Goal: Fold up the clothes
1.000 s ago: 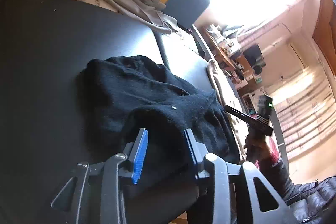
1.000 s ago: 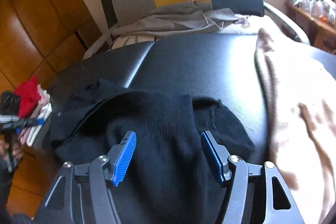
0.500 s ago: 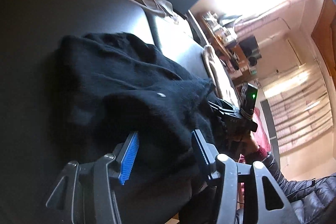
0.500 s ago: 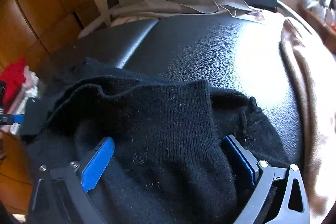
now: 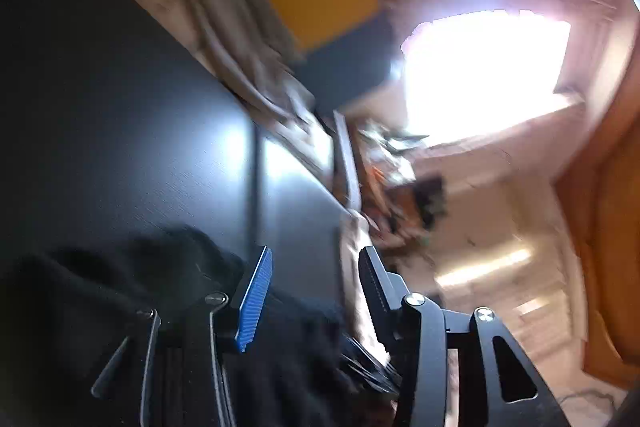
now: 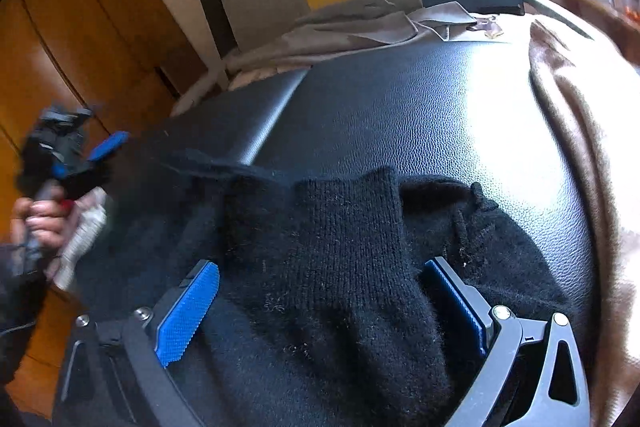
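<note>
Right wrist view: black knitted sweater [image 6: 344, 267] lies on the black leather surface [image 6: 420, 115], its sleeve pointing away toward the far edge. Right gripper [image 6: 320, 307] stands spread wide around the sleeve, not pinching. Left gripper [image 5: 316, 291], jaws just narrowed, is half spread and pinches nothing.

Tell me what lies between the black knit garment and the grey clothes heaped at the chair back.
Only bare black leather seat; the right wrist view shows it between the black knit garment and the grey clothes.
</note>
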A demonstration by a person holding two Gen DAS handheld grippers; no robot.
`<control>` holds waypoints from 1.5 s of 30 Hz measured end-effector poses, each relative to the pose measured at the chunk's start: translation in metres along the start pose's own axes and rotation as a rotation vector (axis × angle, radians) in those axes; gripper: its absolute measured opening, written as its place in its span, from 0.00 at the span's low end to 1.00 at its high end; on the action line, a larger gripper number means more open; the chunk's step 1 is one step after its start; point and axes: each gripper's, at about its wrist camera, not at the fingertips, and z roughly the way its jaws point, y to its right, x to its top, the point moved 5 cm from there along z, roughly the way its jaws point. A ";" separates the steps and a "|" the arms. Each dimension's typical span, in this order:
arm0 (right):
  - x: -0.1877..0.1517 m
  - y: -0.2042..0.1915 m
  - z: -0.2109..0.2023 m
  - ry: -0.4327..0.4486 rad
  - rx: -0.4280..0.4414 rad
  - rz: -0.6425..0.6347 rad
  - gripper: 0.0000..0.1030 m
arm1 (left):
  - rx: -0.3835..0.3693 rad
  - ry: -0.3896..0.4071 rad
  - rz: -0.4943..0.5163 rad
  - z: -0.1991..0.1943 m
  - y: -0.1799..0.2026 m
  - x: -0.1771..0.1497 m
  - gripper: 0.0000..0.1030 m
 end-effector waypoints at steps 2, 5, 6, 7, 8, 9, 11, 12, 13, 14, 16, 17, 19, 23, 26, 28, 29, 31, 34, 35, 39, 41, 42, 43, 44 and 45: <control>0.001 0.007 -0.005 0.030 0.062 0.050 1.00 | 0.063 0.016 0.066 -0.015 -0.004 -0.003 0.46; 0.001 0.012 -0.009 0.057 0.123 0.103 1.00 | 0.191 0.003 0.189 -0.032 -0.012 -0.018 0.47; 0.001 0.012 -0.009 0.057 0.124 0.104 1.00 | 0.248 -0.029 0.228 -0.035 -0.018 -0.026 0.48; 0.002 0.009 -0.008 0.042 0.110 0.088 1.00 | 0.297 -0.060 0.260 -0.034 -0.022 -0.033 0.48; 0.003 0.007 -0.006 0.027 0.096 0.072 1.00 | 0.336 -0.091 0.294 -0.033 -0.024 -0.039 0.48; 0.004 0.004 -0.004 0.013 0.083 0.057 1.00 | 0.362 -0.123 0.331 -0.030 -0.023 -0.045 0.48; 0.006 -0.001 0.000 -0.014 0.011 0.017 0.93 | 0.405 -0.158 0.421 -0.021 -0.018 -0.052 0.48; 0.008 -0.002 0.002 -0.024 -0.019 -0.005 0.86 | 0.426 -0.174 0.467 -0.016 -0.016 -0.055 0.48; 0.009 -0.003 0.003 -0.031 -0.038 -0.016 0.80 | 0.427 -0.186 0.514 -0.011 -0.010 -0.057 0.48; 0.010 -0.004 0.003 -0.038 -0.057 -0.026 0.72 | 0.424 -0.195 0.537 -0.005 -0.007 -0.057 0.49; 0.012 -0.005 0.003 -0.050 -0.084 -0.036 0.68 | 0.452 -0.231 0.576 0.009 -0.008 -0.058 0.50; 0.013 -0.004 0.003 -0.055 -0.092 -0.035 0.68 | 0.480 -0.256 0.598 0.018 -0.010 -0.059 0.50; 0.014 -0.002 0.003 -0.065 -0.107 -0.033 0.59 | 0.522 -0.291 0.632 0.031 -0.013 -0.062 0.47; 0.019 -0.004 0.000 -0.085 -0.227 -0.118 0.14 | 0.537 -0.303 0.588 0.030 -0.013 -0.067 0.23; 0.032 -0.007 -0.010 -0.059 -0.406 -0.263 0.08 | 0.510 -0.293 0.509 0.019 -0.017 -0.075 0.21; 0.038 0.001 -0.012 -0.051 -0.479 -0.297 0.08 | 0.495 -0.281 0.469 0.014 -0.018 -0.082 0.21; 0.038 0.009 -0.010 -0.057 -0.466 -0.260 0.09 | 0.494 -0.275 0.459 0.012 -0.018 -0.085 0.20; 0.032 0.027 0.000 -0.069 -0.400 -0.165 0.11 | 0.494 -0.262 0.440 0.008 -0.016 -0.089 0.18; 0.033 0.038 -0.001 -0.017 -0.321 -0.080 0.23 | 0.453 -0.212 0.403 0.000 -0.007 -0.081 0.10; 0.035 0.038 -0.007 0.002 -0.322 -0.060 0.30 | 0.424 -0.183 0.393 -0.005 -0.003 -0.076 0.10; 0.047 0.018 -0.052 0.117 -0.320 -0.090 0.49 | 0.374 -0.111 0.404 -0.016 0.020 -0.059 0.09; 0.043 0.004 -0.072 0.141 -0.297 -0.120 0.65 | 0.368 -0.090 0.413 -0.015 0.026 -0.050 0.09; 0.040 -0.005 -0.079 0.146 -0.278 -0.134 0.65 | 0.379 -0.087 0.420 -0.012 0.027 -0.045 0.09; 0.036 -0.015 -0.086 0.148 -0.252 -0.147 0.65 | 0.389 -0.083 0.427 -0.010 0.028 -0.040 0.09; 0.031 -0.023 -0.089 0.146 -0.223 -0.150 0.66 | 0.400 -0.079 0.434 -0.007 0.029 -0.036 0.09; 0.025 -0.031 -0.092 0.144 -0.193 -0.153 0.68 | 0.423 -0.095 0.434 -0.002 0.021 -0.034 0.09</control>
